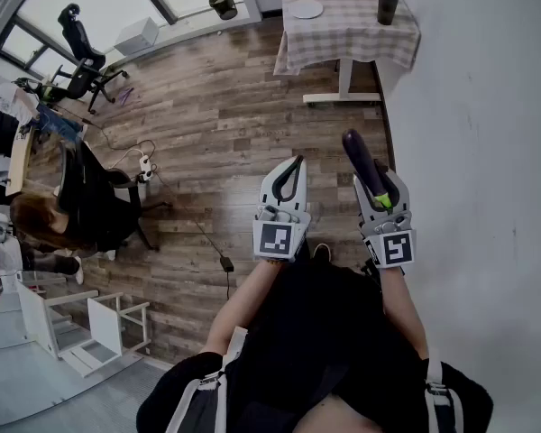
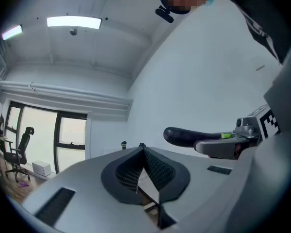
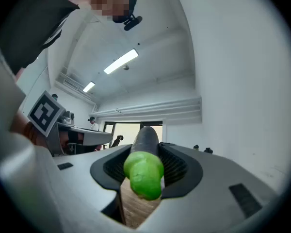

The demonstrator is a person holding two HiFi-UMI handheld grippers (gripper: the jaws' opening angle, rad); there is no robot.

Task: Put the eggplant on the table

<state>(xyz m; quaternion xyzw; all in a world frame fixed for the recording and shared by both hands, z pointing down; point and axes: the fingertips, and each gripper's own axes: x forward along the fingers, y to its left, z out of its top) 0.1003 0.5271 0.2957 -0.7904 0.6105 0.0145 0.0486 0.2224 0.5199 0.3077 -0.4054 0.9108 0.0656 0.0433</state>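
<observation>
My right gripper [image 1: 380, 179] is shut on a dark purple eggplant [image 1: 362, 158], which sticks out forward past the jaws. In the right gripper view, the eggplant [image 3: 146, 139] lies between the pads with its green stem end [image 3: 143, 174] toward the camera. My left gripper [image 1: 293, 164] is held beside it, shut with nothing in it, and its jaws meet at a point [image 2: 143, 148]. The left gripper view shows the eggplant [image 2: 183, 136] in the right gripper [image 2: 222, 145] off to the right. The table [image 1: 343, 36] with a checked cloth stands ahead across the wooden floor.
On the table are a white plate [image 1: 306, 8] and a dark cup [image 1: 388, 3]. A white wall [image 1: 487, 106] runs along the right. A seated person [image 1: 68, 210], an office chair [image 1: 81, 57], floor cables [image 1: 207, 242] and white shelving [image 1: 90, 323] are at the left.
</observation>
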